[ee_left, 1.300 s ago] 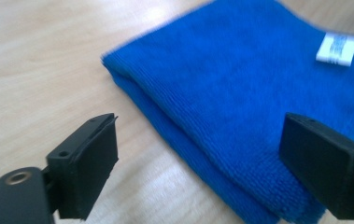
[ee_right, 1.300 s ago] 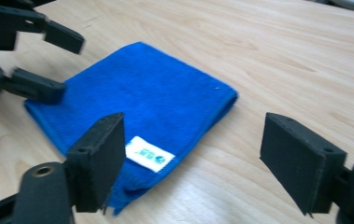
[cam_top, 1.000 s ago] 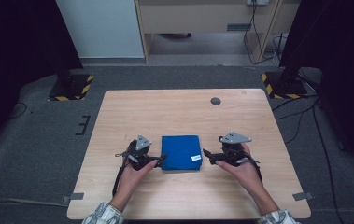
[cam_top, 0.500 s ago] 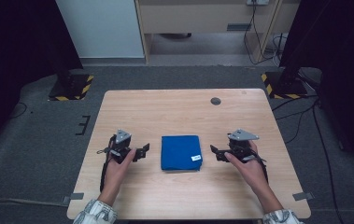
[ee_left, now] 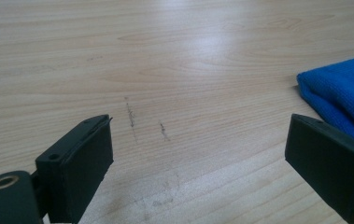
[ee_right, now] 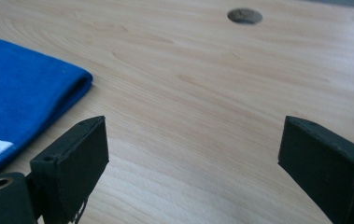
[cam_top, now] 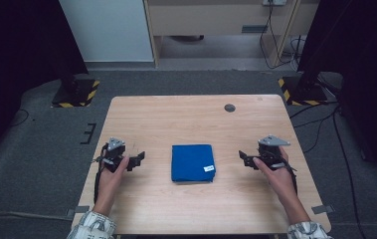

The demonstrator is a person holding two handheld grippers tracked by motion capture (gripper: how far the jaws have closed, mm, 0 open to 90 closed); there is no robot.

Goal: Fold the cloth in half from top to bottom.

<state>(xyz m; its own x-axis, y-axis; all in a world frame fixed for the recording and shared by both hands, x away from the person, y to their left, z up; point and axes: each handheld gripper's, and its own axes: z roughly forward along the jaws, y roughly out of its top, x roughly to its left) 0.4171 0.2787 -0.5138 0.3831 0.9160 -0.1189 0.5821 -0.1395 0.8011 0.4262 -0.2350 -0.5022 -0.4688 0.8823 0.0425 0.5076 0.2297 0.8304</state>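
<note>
A folded blue cloth with a small white tag lies flat in the middle of the wooden table. My left gripper rests to its left, open, with bare wood between its jaws; the cloth's edge shows at the right of the left gripper view. My right gripper sits to the cloth's right, also open and holding nothing. In the right gripper view the cloth lies at the left, beyond the left jaw.
A round dark grommet hole sits near the table's far right; it appears as the grommet hole at the top of the right gripper view. Dark floor, cables and yellow-black striped stand feet surround the table.
Both grippers have drawn away from the cloth's sides, the left going farther left and the right farther right. The cloth lies where it was.
</note>
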